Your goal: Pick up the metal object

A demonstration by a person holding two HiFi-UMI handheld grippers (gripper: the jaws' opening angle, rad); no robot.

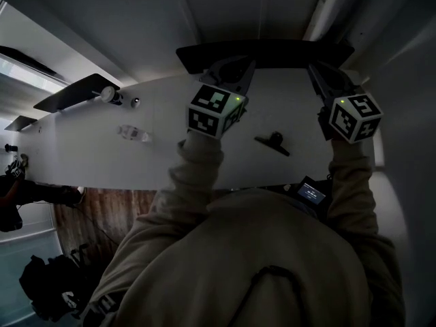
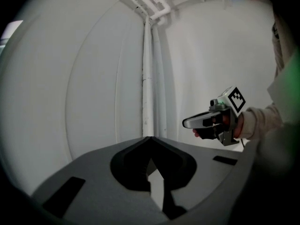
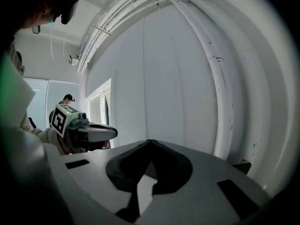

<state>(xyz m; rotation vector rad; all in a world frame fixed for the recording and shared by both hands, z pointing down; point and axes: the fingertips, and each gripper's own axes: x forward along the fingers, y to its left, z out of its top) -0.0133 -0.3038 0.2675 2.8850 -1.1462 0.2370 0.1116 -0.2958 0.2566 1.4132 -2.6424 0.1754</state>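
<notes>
Head view shows left tool (image 1: 231,73) and right tool (image 1: 325,77) closed, empty; lowered unopened, either probably knocks the dim metal object (image 1: 272,142) off the surface (image 1: 136,162)

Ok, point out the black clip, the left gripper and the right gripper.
Black clip (image 1: 272,142), head view, middle of its body.
Left gripper (image 2: 150,138), left gripper view, where its closed tips meet.
Right gripper (image 3: 150,141), right gripper view, where its closed tips meet.
</notes>
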